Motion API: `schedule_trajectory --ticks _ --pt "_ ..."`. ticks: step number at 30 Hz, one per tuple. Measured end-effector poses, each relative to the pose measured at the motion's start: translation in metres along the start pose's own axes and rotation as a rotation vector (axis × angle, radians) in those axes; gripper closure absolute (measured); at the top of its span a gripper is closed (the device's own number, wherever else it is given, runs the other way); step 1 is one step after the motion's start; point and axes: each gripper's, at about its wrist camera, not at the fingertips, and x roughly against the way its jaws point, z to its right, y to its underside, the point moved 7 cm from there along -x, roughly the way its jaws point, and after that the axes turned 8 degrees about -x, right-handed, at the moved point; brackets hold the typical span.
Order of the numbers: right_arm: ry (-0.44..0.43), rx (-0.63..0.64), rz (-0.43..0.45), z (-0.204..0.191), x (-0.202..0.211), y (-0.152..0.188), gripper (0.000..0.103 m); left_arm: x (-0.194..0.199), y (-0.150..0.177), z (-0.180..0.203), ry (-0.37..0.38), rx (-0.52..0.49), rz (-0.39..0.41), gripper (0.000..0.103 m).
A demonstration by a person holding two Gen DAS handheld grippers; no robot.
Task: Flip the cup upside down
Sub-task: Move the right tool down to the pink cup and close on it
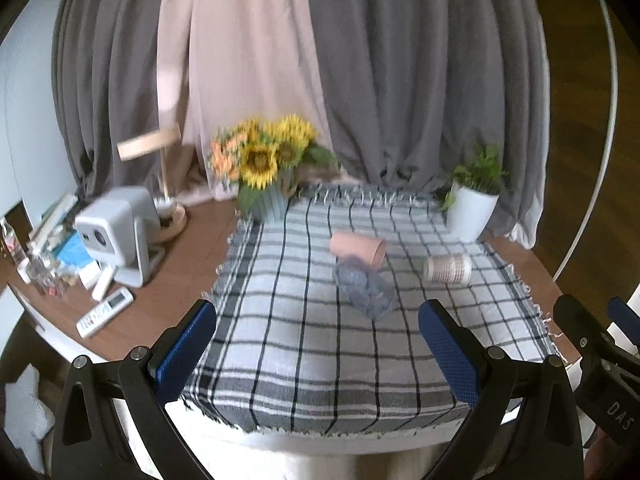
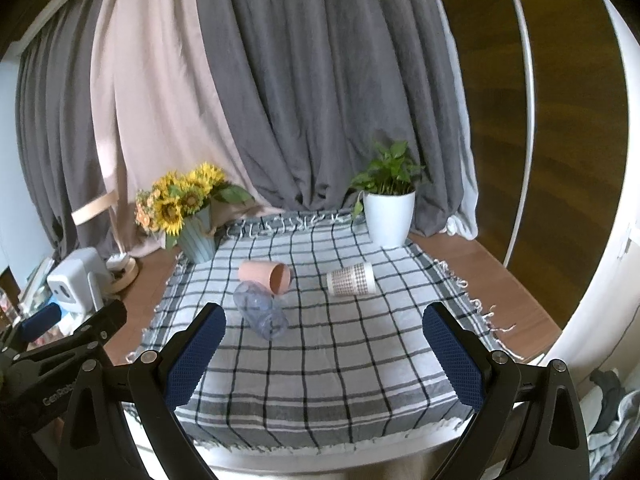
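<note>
Nearest the lens, the left gripper (image 1: 318,350) hangs over the front edge of the surface, its blue-padded fingers (image 1: 186,350) spread wide with nothing between them. The right gripper (image 2: 324,354) sits alongside it, fingers (image 2: 454,354) equally wide apart and empty. Both hover above the grey-and-white checked cloth with fringed edges (image 2: 320,368) that covers the brown wooden surface (image 2: 492,276).

Moving out to the middle of the cloth, three cups, all lying on their sides. Closest is the clear bluish plastic cup (image 2: 261,312), its open mouth tipped toward the cameras. Just behind it, touching or nearly so, lies the smooth pink cup (image 2: 265,276), mouth facing right and slightly forward. Off to the right, well apart from that pair, rests the white cup with a brown checked pattern (image 2: 351,279), its mouth pointing right. The left wrist view is blurred, but shows the same three in the same order.

Further back, a pale blue ribbed vase of yellow sunflowers (image 2: 188,212) stands at the cloth's far left corner, and a white pot holding a green leafy plant (image 2: 390,210) at the far right corner. Out on the left of the surface sit a small white boxy device (image 1: 116,236), a white remote control (image 1: 105,312) and a wooden-based lamp (image 1: 160,184). Behind everything hang grey and beige curtains (image 2: 280,100).
</note>
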Motion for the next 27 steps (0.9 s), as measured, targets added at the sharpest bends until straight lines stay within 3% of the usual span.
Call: schedule_trajectory --ticks 8,15,22,27 --pt "-0.033 0.067 -0.128 -0.015 -0.073 -0.01 0.003 -0.064 -0.001 -0.01 -0.07 0.072 -0.14 0.0" --pt "-0.147 0.184 -0.313 -0.043 -0.174 -0.023 0.003 -0.134 -0.015 -0.018 -0.155 0.159 -0.249 0.0" --pt "-0.212 0.329 -0.486 -0.081 -0.274 -0.036 0.004 -0.201 -0.024 -0.036 -0.216 0.294 -0.381 0.0" --pt "-0.253 0.46 -0.586 -0.113 -0.336 -0.04 0.004 -0.235 -0.03 -0.049 -0.299 0.35 -0.429 0.0"
